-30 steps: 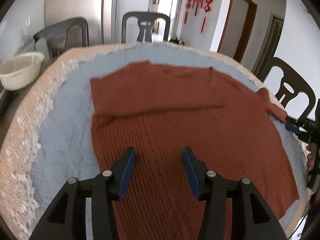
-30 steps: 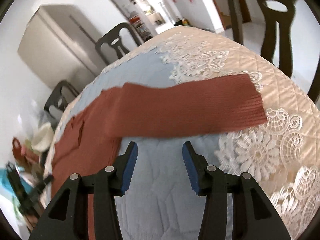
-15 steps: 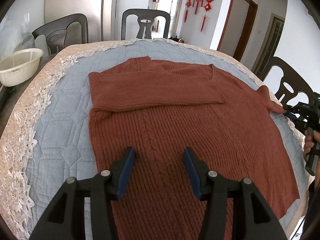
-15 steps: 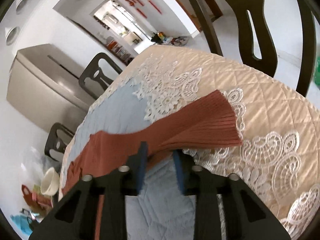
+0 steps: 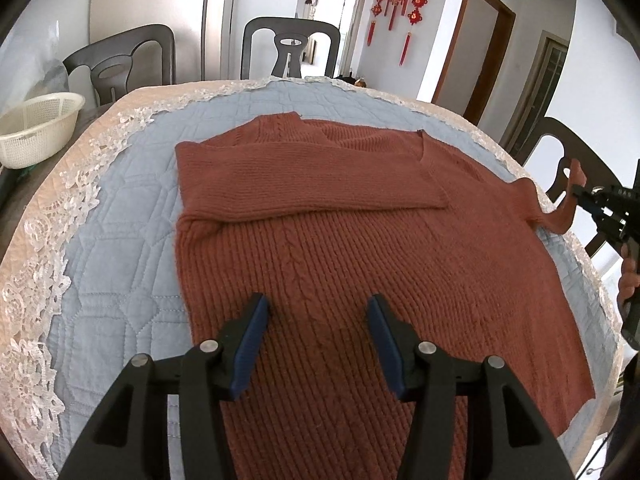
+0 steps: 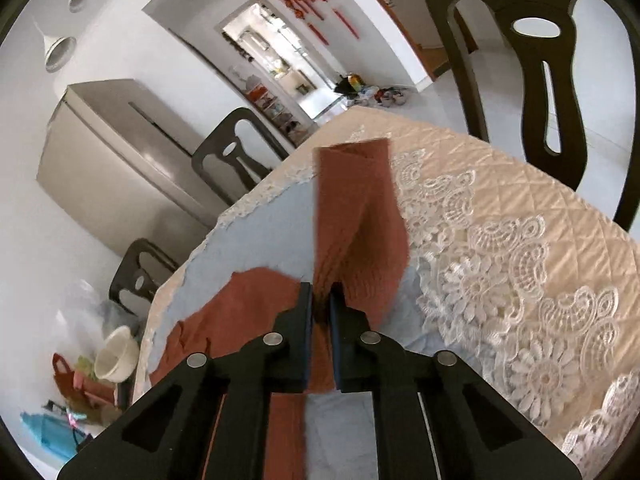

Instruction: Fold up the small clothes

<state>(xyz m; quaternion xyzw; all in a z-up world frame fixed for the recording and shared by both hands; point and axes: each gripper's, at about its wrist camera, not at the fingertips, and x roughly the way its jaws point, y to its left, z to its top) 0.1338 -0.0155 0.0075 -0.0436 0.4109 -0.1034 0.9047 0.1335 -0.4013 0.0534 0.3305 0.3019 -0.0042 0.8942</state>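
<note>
A rust-red knit sweater [image 5: 360, 248] lies flat on the blue quilted cloth [image 5: 120, 240], its left sleeve folded across the chest. My left gripper [image 5: 316, 320] is open and empty, hovering over the sweater's lower body. My right gripper [image 6: 320, 300] is shut on the right sleeve [image 6: 356, 216] and holds it lifted off the table, the cuff hanging ahead. In the left wrist view the right gripper [image 5: 576, 196] shows at the far right edge, holding the raised sleeve [image 5: 560, 212].
The round table has a beige lace-trimmed cover [image 6: 520, 240]. Dark chairs [image 5: 290, 46] stand around it, one close to the right gripper [image 6: 560, 60]. A cream basket [image 5: 36, 128] sits at the far left. A fridge [image 6: 120, 152] stands beyond.
My right gripper closed on the right sleeve, which lay flat before, and lifted it off the table. My left gripper stayed open over the sweater's body.
</note>
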